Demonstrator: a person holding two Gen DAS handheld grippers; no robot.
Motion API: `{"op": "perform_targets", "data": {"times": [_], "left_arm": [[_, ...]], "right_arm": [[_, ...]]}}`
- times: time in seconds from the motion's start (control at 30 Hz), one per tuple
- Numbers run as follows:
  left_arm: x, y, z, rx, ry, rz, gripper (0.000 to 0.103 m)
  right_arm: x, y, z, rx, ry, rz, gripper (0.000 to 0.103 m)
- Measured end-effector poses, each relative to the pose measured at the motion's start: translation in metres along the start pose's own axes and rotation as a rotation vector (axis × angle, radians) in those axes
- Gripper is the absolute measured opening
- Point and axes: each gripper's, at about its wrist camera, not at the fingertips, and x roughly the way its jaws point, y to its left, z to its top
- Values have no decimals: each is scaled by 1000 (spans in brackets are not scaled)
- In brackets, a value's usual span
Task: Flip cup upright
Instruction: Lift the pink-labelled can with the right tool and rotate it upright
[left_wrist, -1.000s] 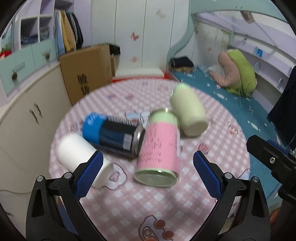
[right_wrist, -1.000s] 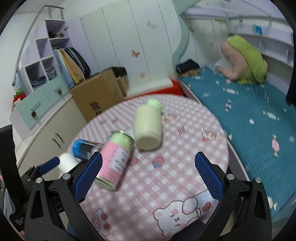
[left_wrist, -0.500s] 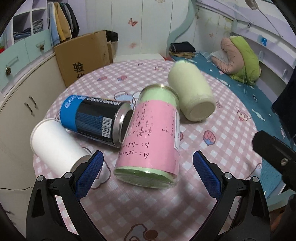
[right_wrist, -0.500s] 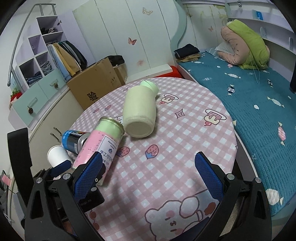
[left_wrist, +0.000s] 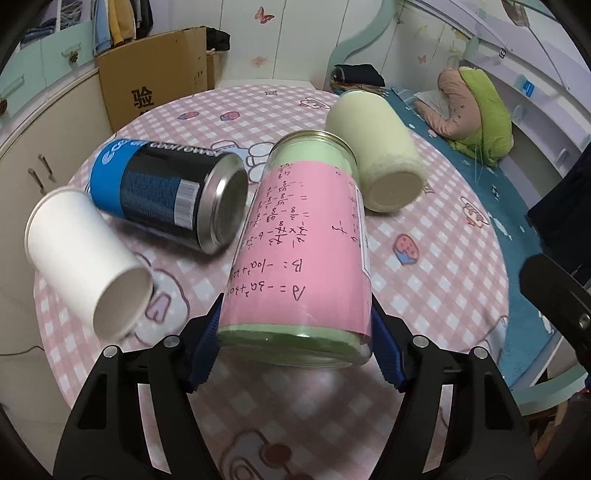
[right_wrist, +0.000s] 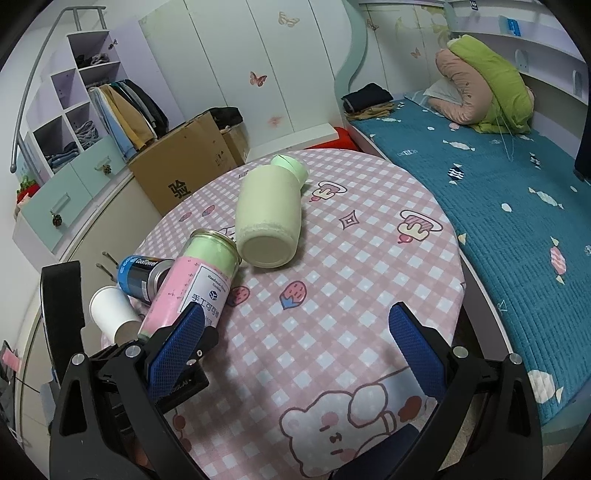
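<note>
Your left hand-held gripper (left_wrist: 295, 343) clamps the lying pink-labelled jar (left_wrist: 306, 254); your right hand-held gripper (right_wrist: 295, 347) hangs open above the worktop (right_wrist: 332, 295).

Pink jar (left_wrist: 306, 254), between my left fingers: I'm reading handwritten maths upside down, "A = -3a" and "B: -10a".
Blue-black can (left_wrist: 166, 195), ahead-left of those fingers: I'm making out "CoolTower", partly.
Cardboard box (left_wrist: 155, 77), far beyond: I'm seeing "验".

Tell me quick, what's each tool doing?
Left tool: closed on the pink-labelled jar, which lies on its side.
Right tool: open, holding nothing.
</note>
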Motion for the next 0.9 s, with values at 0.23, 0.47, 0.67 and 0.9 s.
{"op": "perform_targets", "data": {"times": [0.23,0.47,0.67,0.9], "left_arm": [[-16,-16,-21,-10,-2,-31,71],[-17,-16,-30,-7,30,-71,81],[-44,0,-24,-18,-37,-153,92],[-77,36,-10,-14,-98,-104,93]], "right_arm": [[-11,1,-10,-8,9,-26,96],[-17,3,-20,-10,25,-36,96],[-25,0,-14,48,32,52,96],[-11,14,3,107,69,118,96]]}}
